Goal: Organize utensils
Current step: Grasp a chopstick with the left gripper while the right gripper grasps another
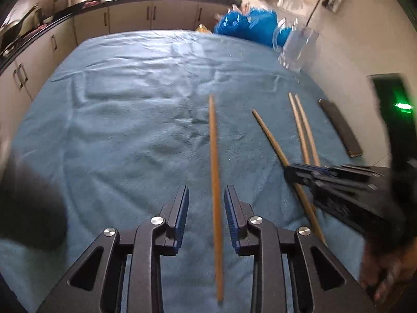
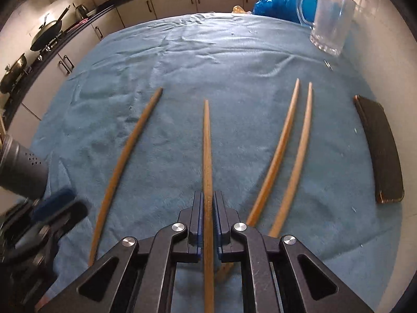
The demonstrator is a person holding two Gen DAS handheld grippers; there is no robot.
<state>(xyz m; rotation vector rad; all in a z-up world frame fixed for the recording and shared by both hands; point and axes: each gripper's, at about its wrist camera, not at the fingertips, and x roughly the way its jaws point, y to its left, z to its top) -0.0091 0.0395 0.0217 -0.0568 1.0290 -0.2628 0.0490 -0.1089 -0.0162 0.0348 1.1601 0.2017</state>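
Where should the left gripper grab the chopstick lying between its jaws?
Take the chopstick on its thick near half, coming straight down from above. It lies flat on the blue towel, lengthwise between the left gripper's open pads, so the jaws close across its width.

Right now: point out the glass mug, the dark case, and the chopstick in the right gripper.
glass mug (image 2: 331,18), right wrist view, side wall.
dark case (image 2: 380,151), right wrist view, top face.
chopstick (image 2: 207,143), right wrist view, mid shaft.
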